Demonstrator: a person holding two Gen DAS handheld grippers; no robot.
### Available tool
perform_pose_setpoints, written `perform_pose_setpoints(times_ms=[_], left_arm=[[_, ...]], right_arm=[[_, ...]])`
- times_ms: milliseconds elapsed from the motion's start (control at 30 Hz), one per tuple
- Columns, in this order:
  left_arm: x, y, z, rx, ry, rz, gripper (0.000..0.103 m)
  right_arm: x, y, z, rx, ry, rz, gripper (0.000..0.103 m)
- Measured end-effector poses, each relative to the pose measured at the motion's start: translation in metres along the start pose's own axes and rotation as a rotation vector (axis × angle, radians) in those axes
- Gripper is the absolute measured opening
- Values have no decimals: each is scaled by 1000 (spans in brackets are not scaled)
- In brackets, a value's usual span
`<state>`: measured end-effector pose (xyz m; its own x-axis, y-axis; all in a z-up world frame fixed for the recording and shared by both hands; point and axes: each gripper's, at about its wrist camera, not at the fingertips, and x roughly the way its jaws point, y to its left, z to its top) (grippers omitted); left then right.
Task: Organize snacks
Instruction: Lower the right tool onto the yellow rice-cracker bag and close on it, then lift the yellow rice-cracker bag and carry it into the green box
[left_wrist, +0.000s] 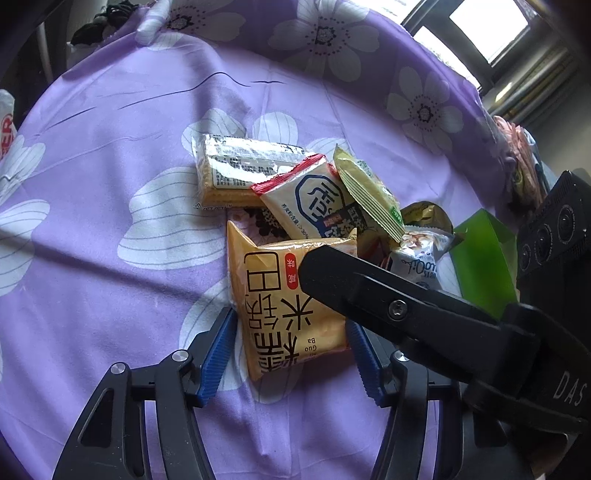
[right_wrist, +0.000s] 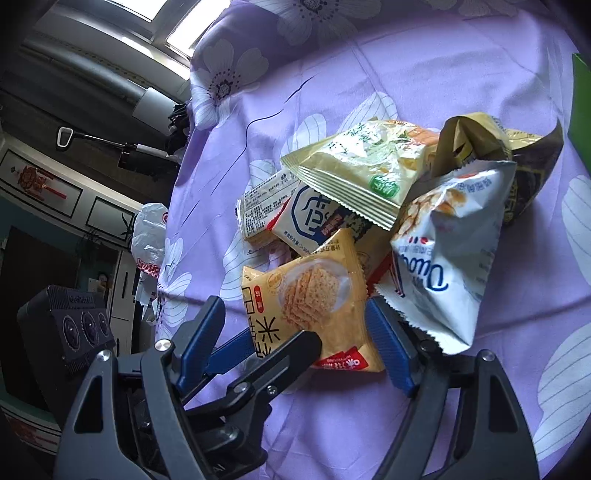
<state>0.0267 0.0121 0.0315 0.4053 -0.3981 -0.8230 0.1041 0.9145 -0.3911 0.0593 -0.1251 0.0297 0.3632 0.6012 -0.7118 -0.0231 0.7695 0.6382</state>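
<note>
Left hand-held gripper (left_wrist: 291, 354) reaches forward low over the purple floral cloth (left_wrist: 110, 258), its blue-padded fingers (left_wrist: 218, 354) spread to either side of the orange rice-cracker packet (left_wrist: 288, 306), close to its side edges, though actual contact cannot be told; right hand-held gripper (right_wrist: 295, 339) comes in from the opposite side toward the same packet (right_wrist: 314, 295), its fingers likewise spread, and in the left wrist view one black finger (left_wrist: 369, 291) of it crosses over the packet's right portion; the packet lies flat on the cloth at the near edge of the snack heap, long axis running away from the left gripper; behind it, touching or overlapping one another, lie a clear-wrapped biscuit pack (left_wrist: 236, 173), long axis across the view, a white packet with red trim (left_wrist: 306, 199), tilted, and a pale yellow-green pouch (left_wrist: 369, 192) resting atop the white one; to the right sit a crumpled white-and-blue bag (right_wrist: 447, 254) and a gold-brown bag (right_wrist: 517, 162), mouth gaping, contents not visible; a green box (left_wrist: 484, 258) stands beyond the heap, its interior hidden; a white plastic bag (right_wrist: 147, 236) hangs at the cloth's far edge.
</note>
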Motion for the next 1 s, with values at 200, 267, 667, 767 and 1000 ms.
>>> perform_pose_setpoints(times_ms=[200, 267, 667, 767, 1000], left_arm=[[-5, -9, -8, 87, -46, 68, 54], [-8, -17, -8, 125, -72, 87, 54], [-53, -56, -12, 255, -322, 5, 54], [-61, -65, -14, 274, -382, -22, 54], [-80, -77, -17, 297, -500, -81, 54]], right_arm=[[9, -7, -3, 12, 49, 68, 65], [5, -7, -6, 6, 36, 65, 56], [-66, 27, -14, -153, -214, 6, 56], [-83, 34, -16, -195, -275, -27, 57], [-108, 52, -18, -283, -384, -84, 60]])
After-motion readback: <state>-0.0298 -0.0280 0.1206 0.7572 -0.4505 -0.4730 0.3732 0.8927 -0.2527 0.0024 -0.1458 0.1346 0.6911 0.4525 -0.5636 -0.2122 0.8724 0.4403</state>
